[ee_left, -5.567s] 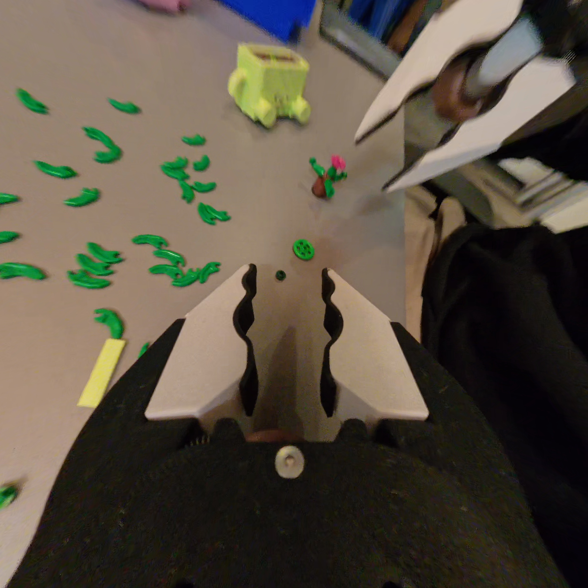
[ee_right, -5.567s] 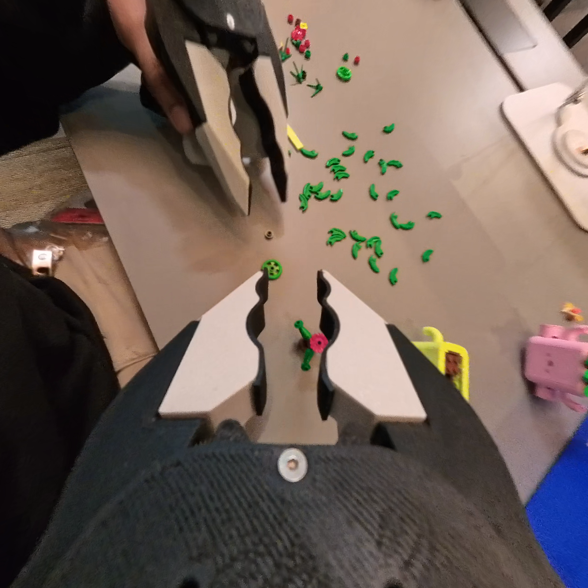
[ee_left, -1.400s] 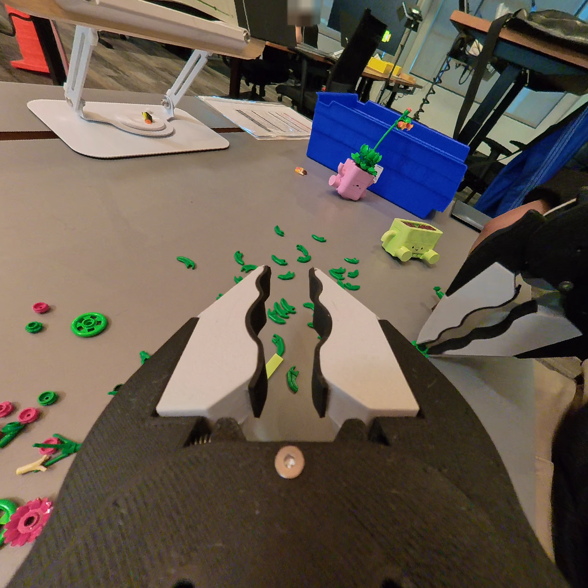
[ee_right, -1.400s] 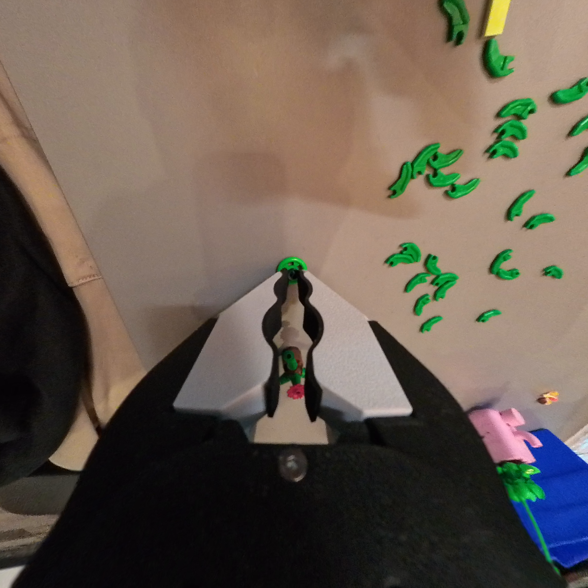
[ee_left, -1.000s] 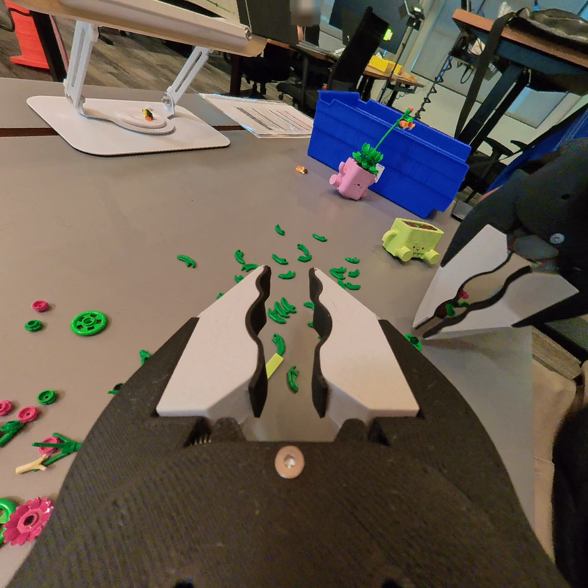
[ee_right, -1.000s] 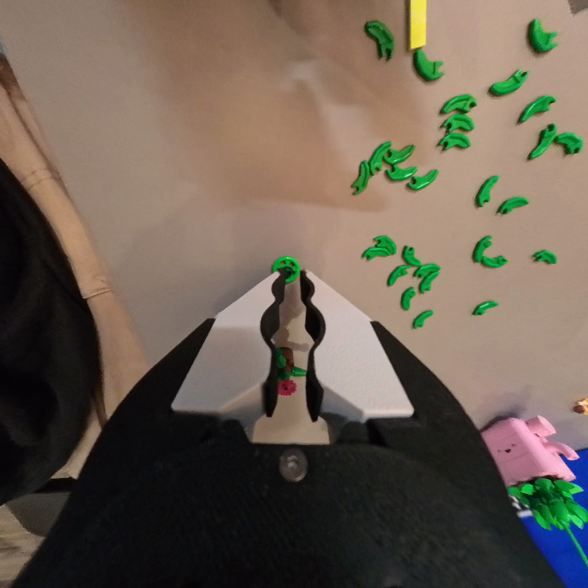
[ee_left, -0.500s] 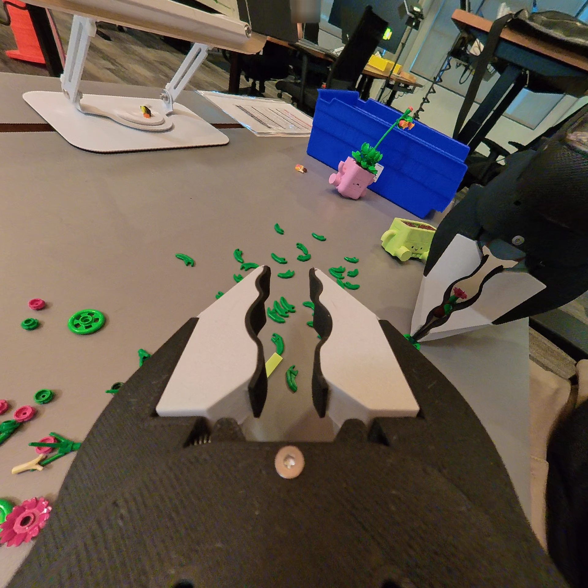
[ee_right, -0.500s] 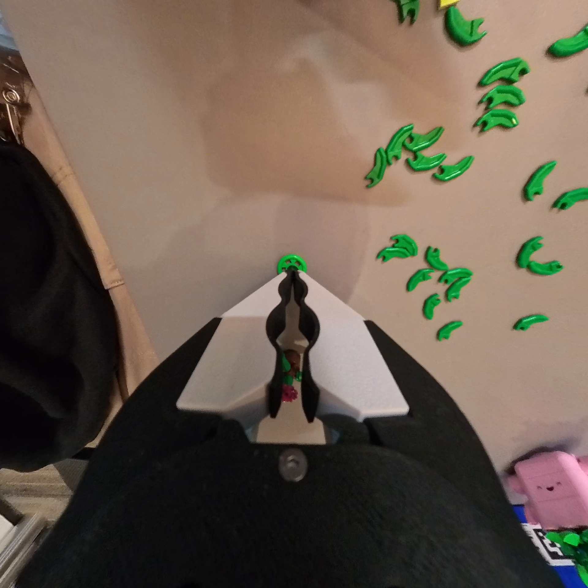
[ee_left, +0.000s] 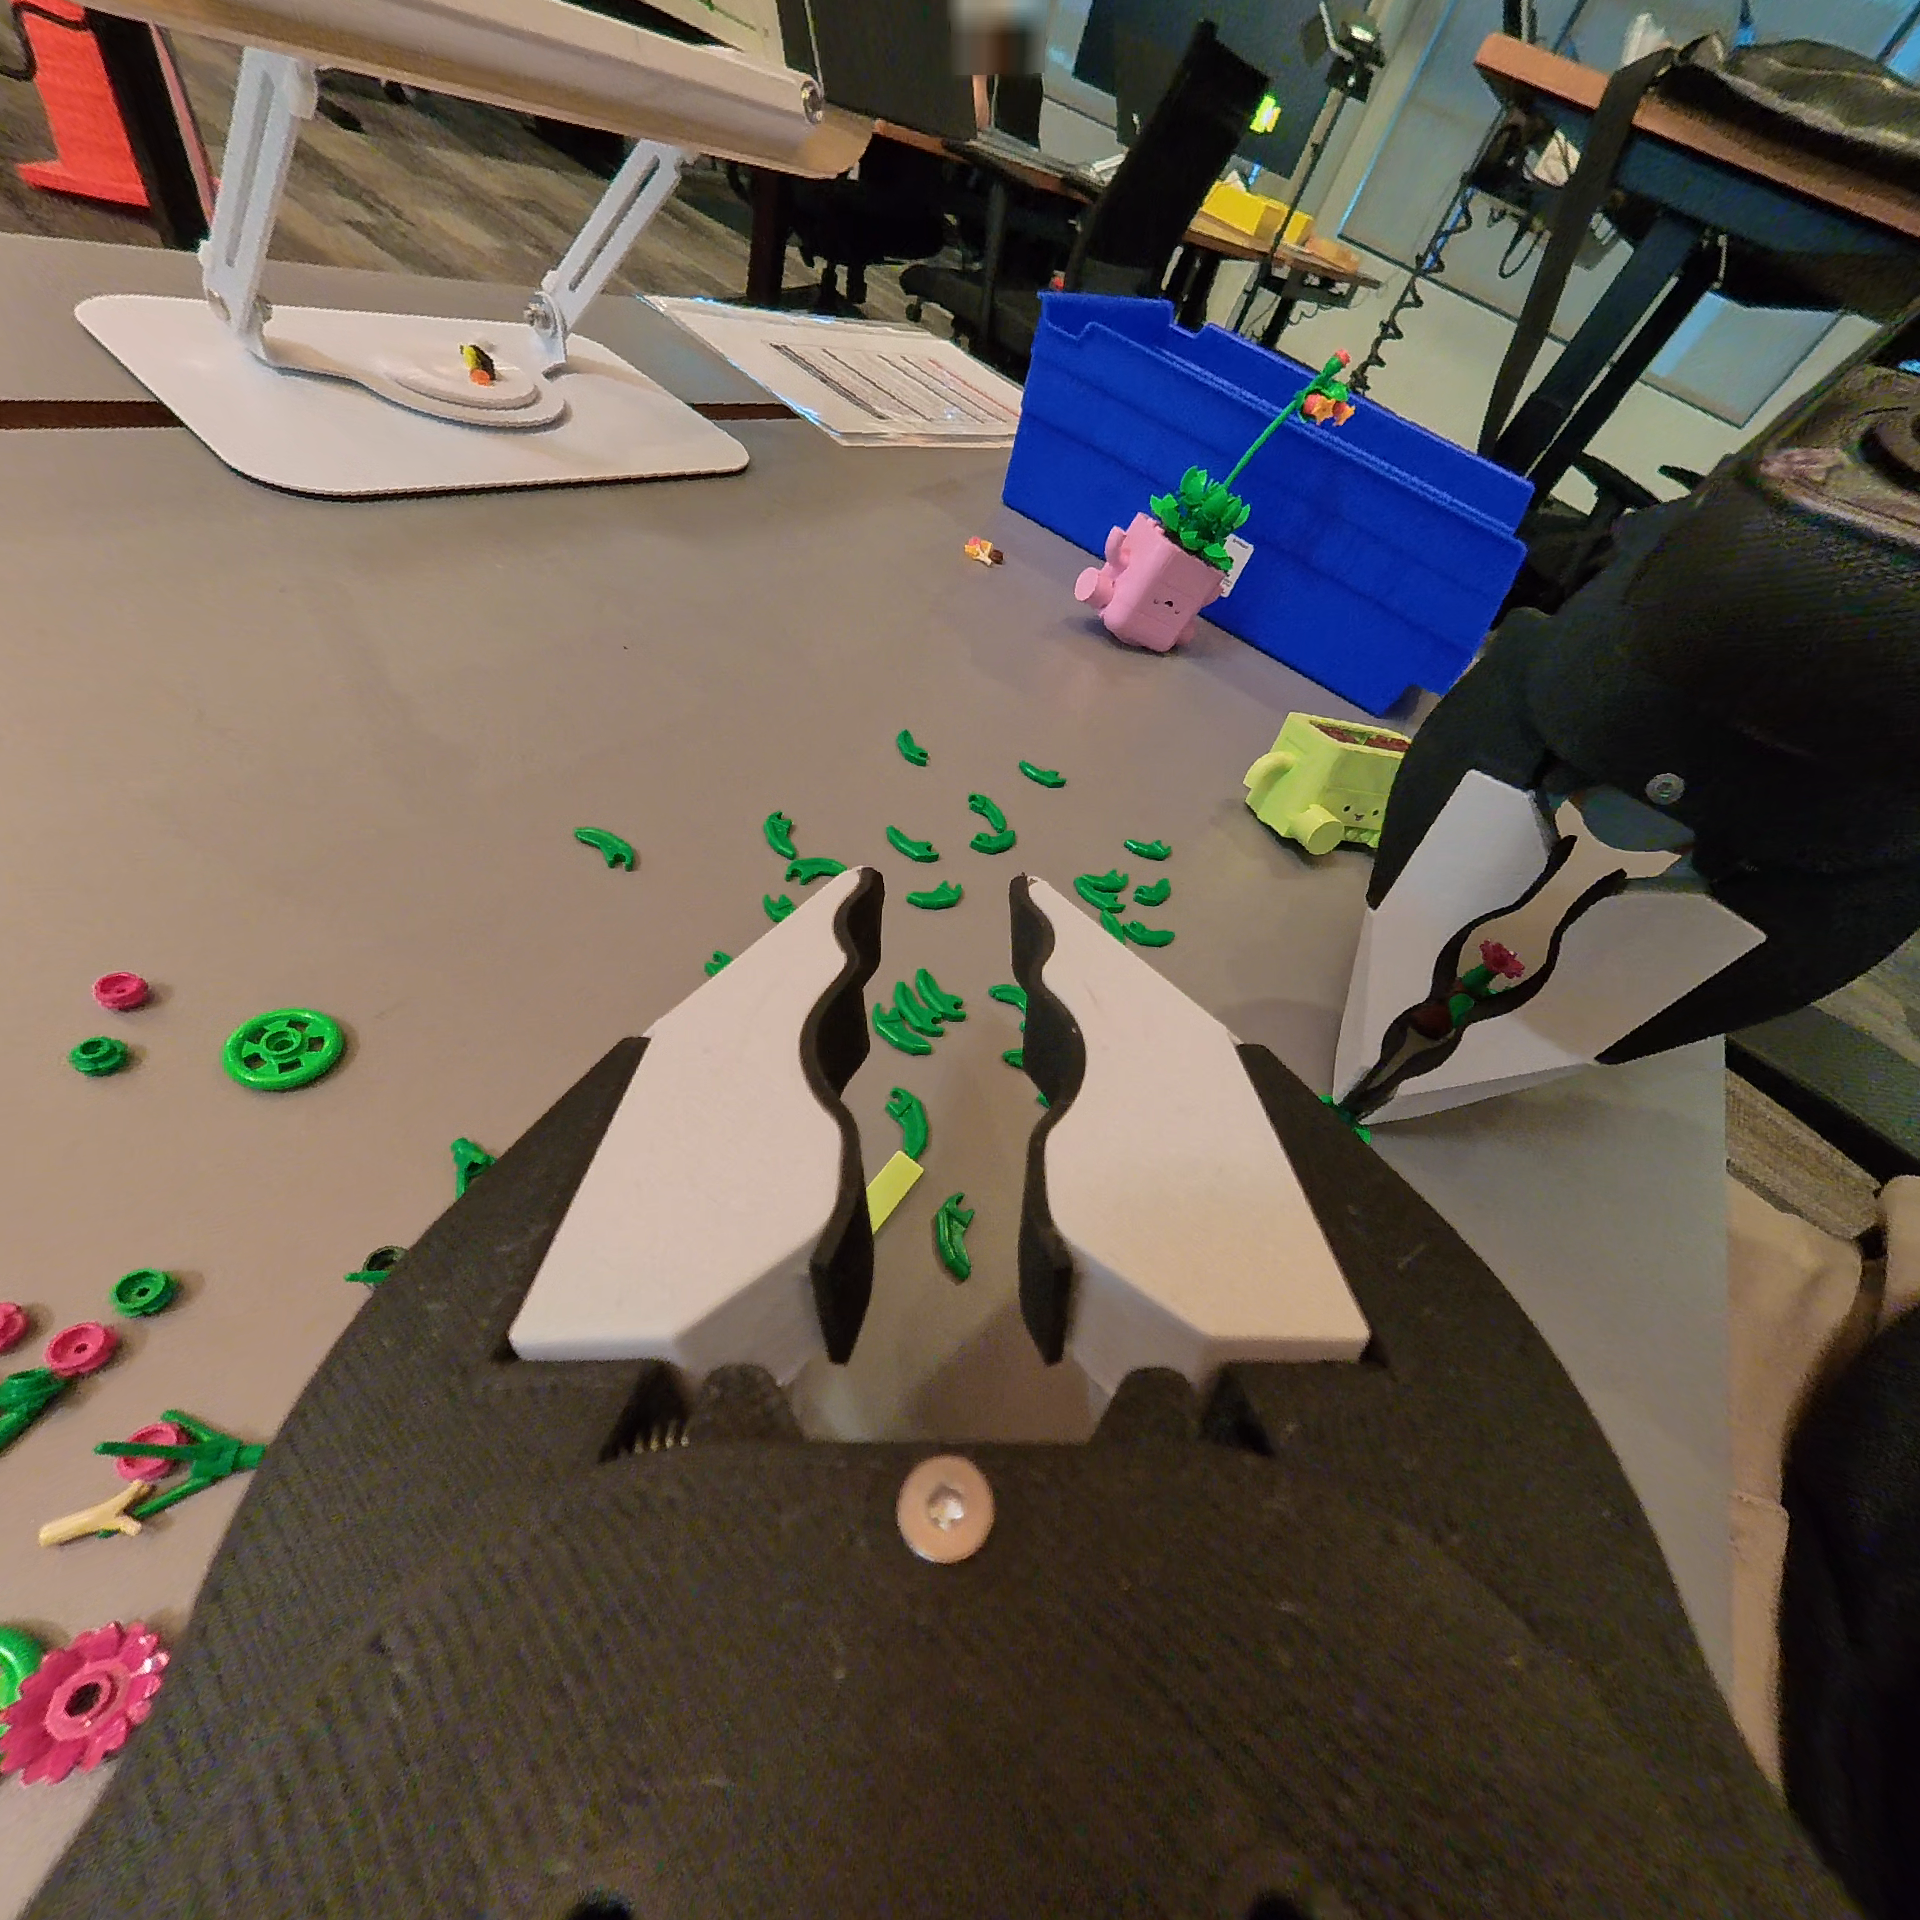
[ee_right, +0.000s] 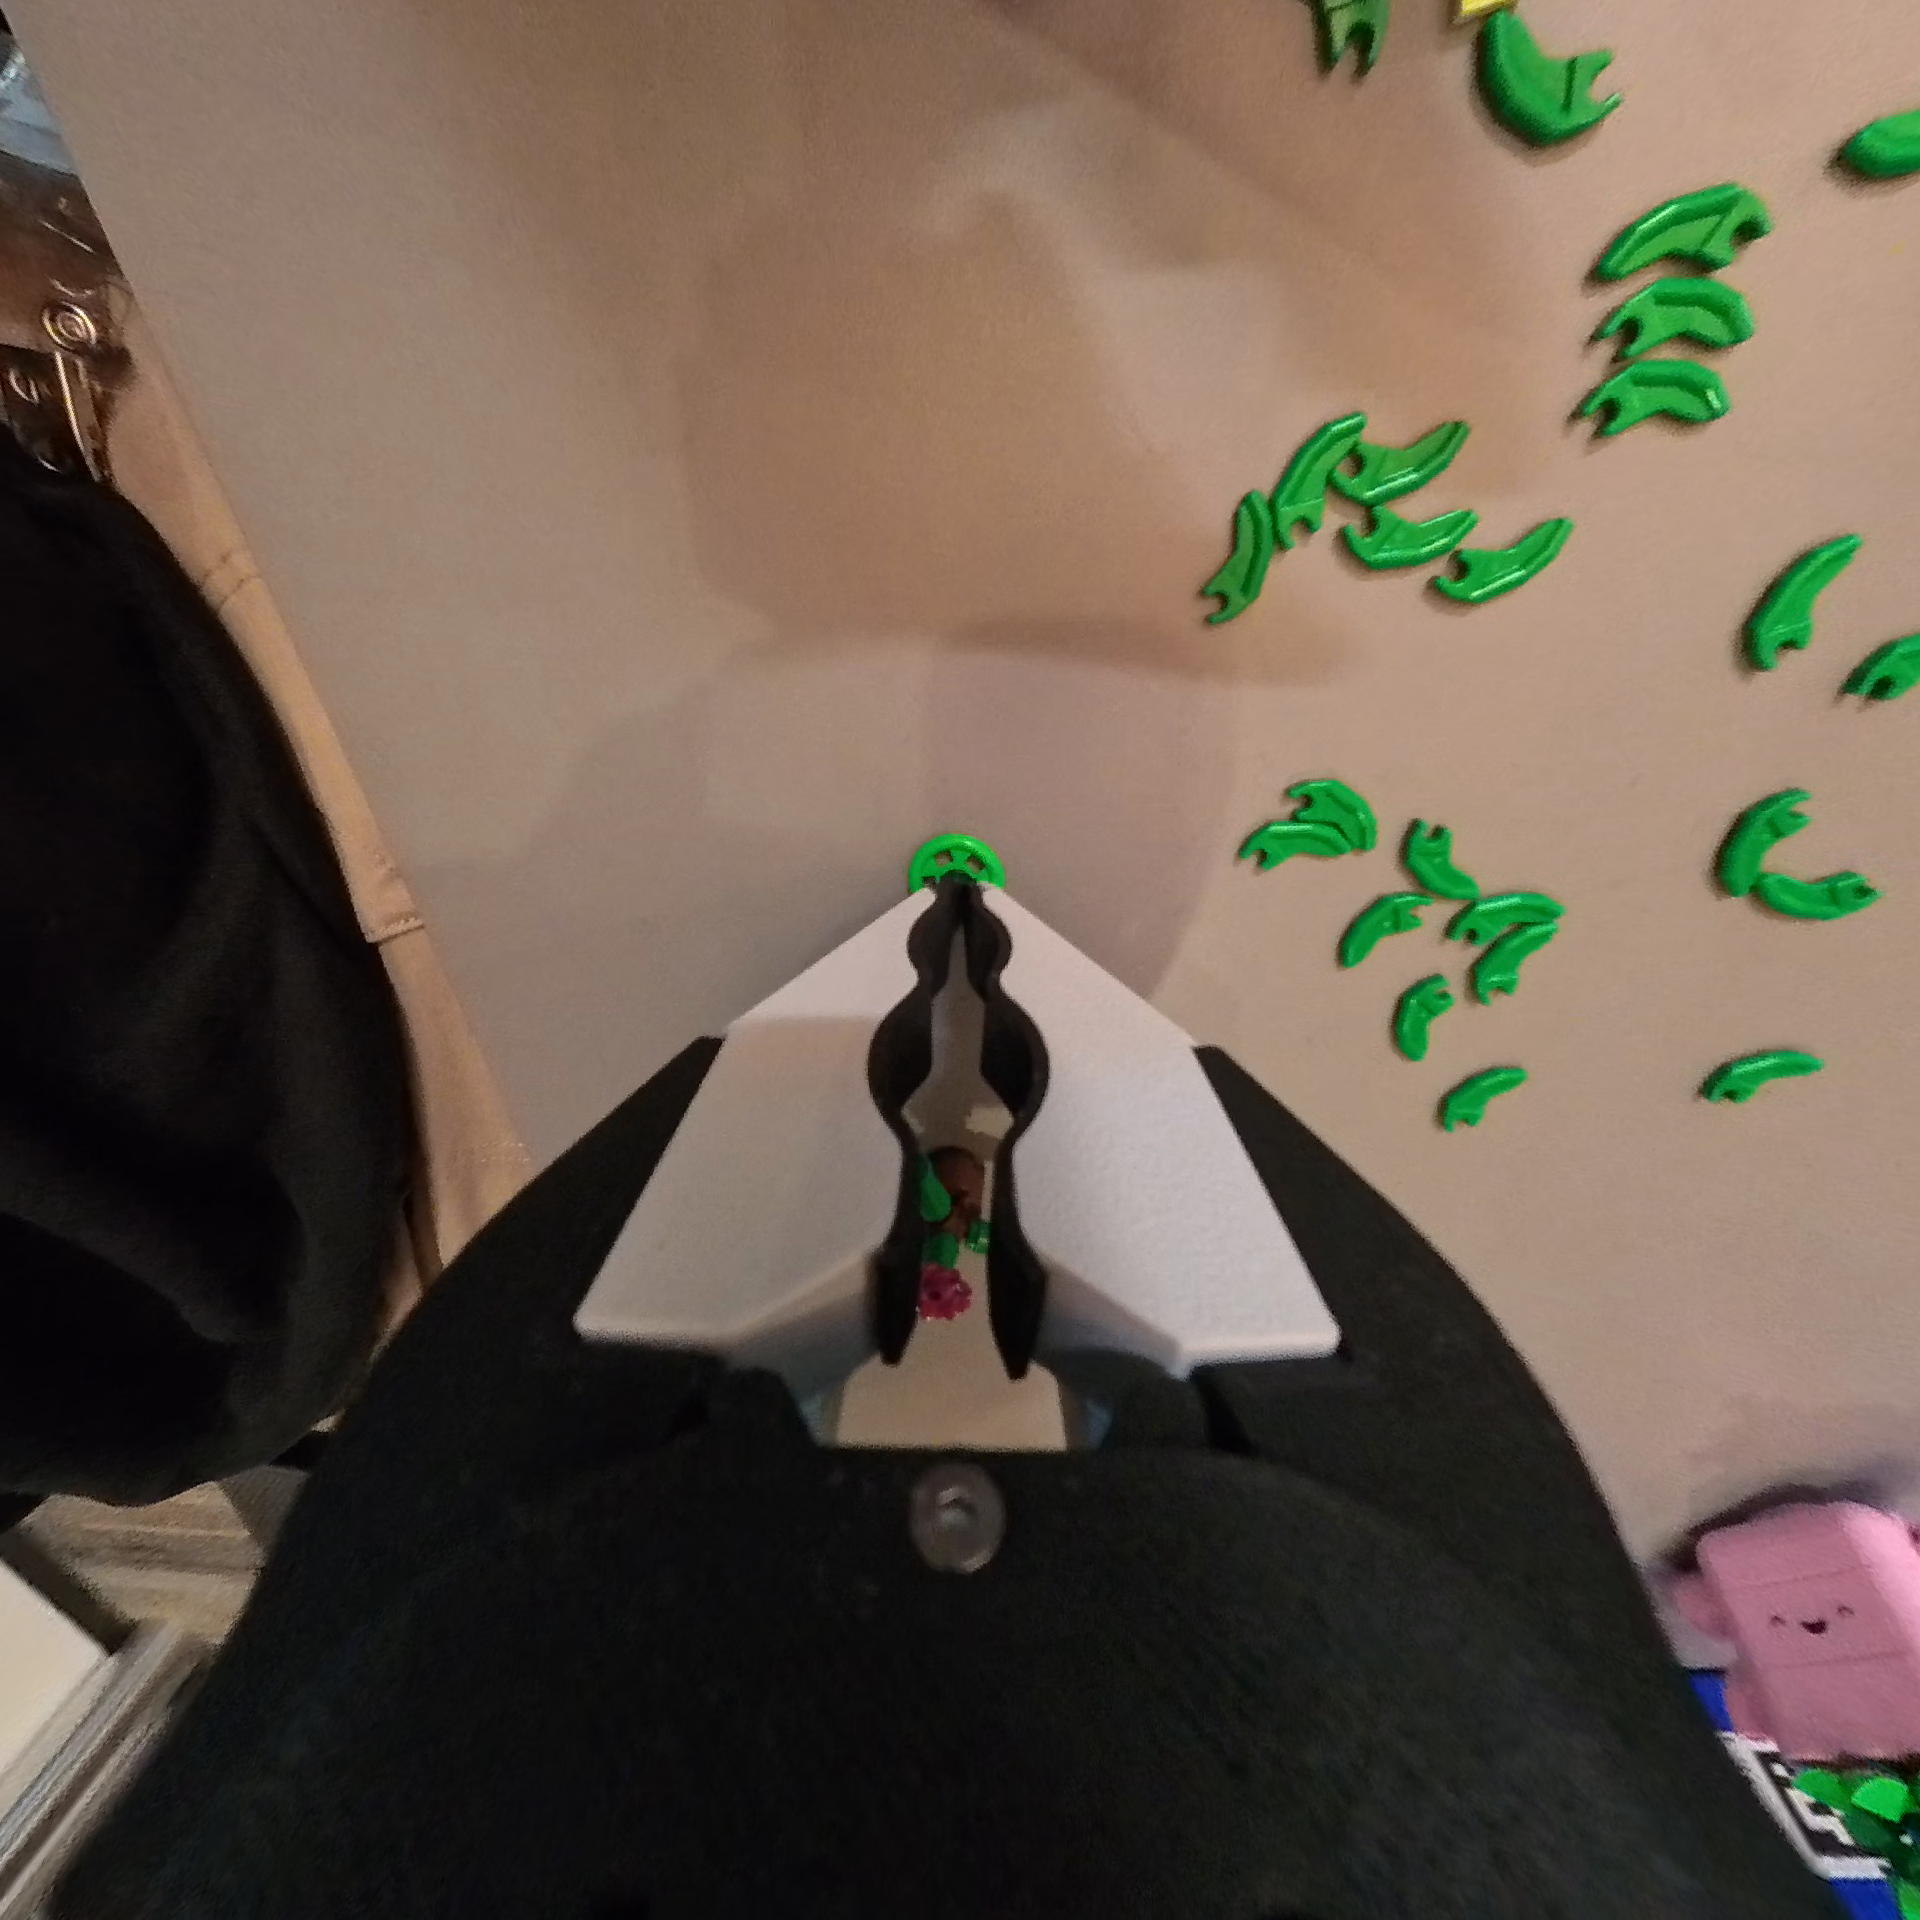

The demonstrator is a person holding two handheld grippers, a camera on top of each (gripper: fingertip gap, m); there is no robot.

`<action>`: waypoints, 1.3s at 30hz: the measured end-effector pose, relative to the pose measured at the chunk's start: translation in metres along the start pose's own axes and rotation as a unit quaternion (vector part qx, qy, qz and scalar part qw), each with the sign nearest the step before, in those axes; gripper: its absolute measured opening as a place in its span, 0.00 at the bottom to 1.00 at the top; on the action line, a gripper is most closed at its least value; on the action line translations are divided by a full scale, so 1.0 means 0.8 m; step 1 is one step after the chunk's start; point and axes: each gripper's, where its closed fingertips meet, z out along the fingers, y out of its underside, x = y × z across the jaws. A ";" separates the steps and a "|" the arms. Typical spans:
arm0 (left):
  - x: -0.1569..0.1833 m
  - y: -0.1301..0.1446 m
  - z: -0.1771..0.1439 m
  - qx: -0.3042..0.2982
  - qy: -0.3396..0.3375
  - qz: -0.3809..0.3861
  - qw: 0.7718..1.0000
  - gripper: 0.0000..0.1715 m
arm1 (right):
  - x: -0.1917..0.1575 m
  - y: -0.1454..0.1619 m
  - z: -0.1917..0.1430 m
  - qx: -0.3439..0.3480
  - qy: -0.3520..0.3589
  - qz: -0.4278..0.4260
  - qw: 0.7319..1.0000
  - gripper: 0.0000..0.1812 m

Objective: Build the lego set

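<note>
My right gripper (ee_right: pixel 956 896) is shut on a small flower stem (ee_right: pixel 948 1216) with a brown base, green stalk and pink bloom, held in the hollow between its fingers. Its tips press down at a small green round piece (ee_right: pixel 956 860) on the grey table (ee_right: pixel 727 416). In the left wrist view the right gripper (ee_left: pixel 1363 1114) stands steeply at the table's right edge, with the stem (ee_left: pixel 1475 982) showing between its fingers. My left gripper (ee_left: pixel 943 888) is open and empty, hovering over scattered green leaf pieces (ee_left: pixel 914 1013).
A pink pot with a plant (ee_left: pixel 1153 592), a yellow-green pot (ee_left: pixel 1325 795) and a blue bin (ee_left: pixel 1299 540) stand at the back right. A white stand (ee_left: pixel 416 416) is at the back left. Pink flowers (ee_left: pixel 78 1704), a green wheel (ee_left: pixel 283 1049) and a yellow strip (ee_left: pixel 894 1190) lie nearby. The left gripper's tips are roughly 15 cm from the right gripper's.
The right gripper has closed tighter around the flower stem and tipped more upright, tips staying at the green round piece. The left gripper has barely moved.
</note>
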 end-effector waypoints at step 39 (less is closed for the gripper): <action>-0.002 0.000 0.002 -0.001 -0.005 -0.001 1.000 0.12 | -0.066 0.005 -0.031 0.271 0.127 0.112 0.948 0.09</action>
